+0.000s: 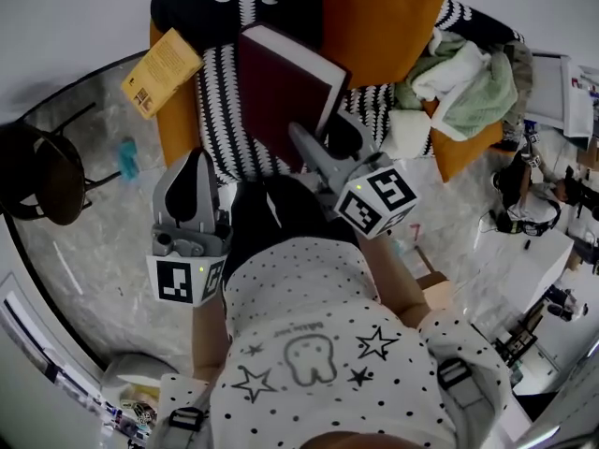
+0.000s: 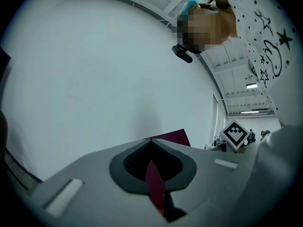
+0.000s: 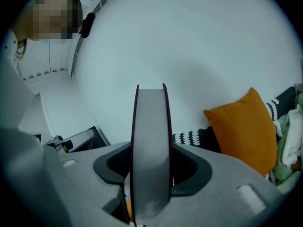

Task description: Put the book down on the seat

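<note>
Two hand-held grippers reach forward above a person's white spotted shirt (image 1: pixel 318 344). The left gripper (image 1: pixel 197 171) has its jaws pressed together with nothing in them, just left of the person's body. The right gripper (image 1: pixel 318 143) is clamped on the lower edge of a thick maroon book (image 1: pixel 281 87). In the right gripper view its grey page edge (image 3: pixel 150 150) stands upright between the jaws. It hangs tilted over the seat (image 1: pixel 178 124), an orange armchair draped in a black-and-white throw (image 1: pixel 225 73). Whether it touches the throw cannot be told. Behind it leans an orange cushion (image 1: pixel 379 21). A yellow book (image 1: pixel 161 71) lies on the seat's left arm, and pale clothes (image 1: pixel 463 87) are heaped on the right.
</note>
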Demonstrator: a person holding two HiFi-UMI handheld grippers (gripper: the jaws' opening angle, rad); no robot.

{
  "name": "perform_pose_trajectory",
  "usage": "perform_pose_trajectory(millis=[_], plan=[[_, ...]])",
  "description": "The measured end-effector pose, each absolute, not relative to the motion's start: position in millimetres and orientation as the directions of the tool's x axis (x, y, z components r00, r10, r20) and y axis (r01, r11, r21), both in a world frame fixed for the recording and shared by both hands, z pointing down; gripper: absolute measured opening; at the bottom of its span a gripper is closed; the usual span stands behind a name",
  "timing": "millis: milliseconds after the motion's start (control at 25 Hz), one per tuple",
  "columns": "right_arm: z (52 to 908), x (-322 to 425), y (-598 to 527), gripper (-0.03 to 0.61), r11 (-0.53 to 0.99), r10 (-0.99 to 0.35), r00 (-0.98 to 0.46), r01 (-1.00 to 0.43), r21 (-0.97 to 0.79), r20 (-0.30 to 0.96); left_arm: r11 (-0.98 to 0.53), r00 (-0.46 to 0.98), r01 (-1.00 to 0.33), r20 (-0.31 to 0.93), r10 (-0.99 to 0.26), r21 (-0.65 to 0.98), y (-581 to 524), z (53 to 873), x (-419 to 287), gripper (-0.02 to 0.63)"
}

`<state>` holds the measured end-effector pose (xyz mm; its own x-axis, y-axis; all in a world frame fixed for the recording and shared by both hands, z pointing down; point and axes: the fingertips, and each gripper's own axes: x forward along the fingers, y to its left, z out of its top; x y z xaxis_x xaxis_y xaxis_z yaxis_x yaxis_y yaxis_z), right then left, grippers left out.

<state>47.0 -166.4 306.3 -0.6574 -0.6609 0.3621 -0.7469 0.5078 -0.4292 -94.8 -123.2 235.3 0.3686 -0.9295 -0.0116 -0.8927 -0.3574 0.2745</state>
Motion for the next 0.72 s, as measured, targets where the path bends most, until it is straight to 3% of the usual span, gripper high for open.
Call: perform_pose_trajectory(millis=[440,720], plan=[[344.7,39.1,-172.1,0.222,0.502,-0.632,-0.666,-0.741,-0.445,0.396,-0.424,0.475,-0.852,0.110,-0.873,0.308,-111.4,286.5,-71.1,-0.003],[357.6,39.0,-180.1,0.222,0.497,-0.625,-0.671,-0.736,-0.459,0.399,-0.379,0.430,-0.880,0.138,-0.892,0.286,-104.3,300.5,-64.8,-0.003]])
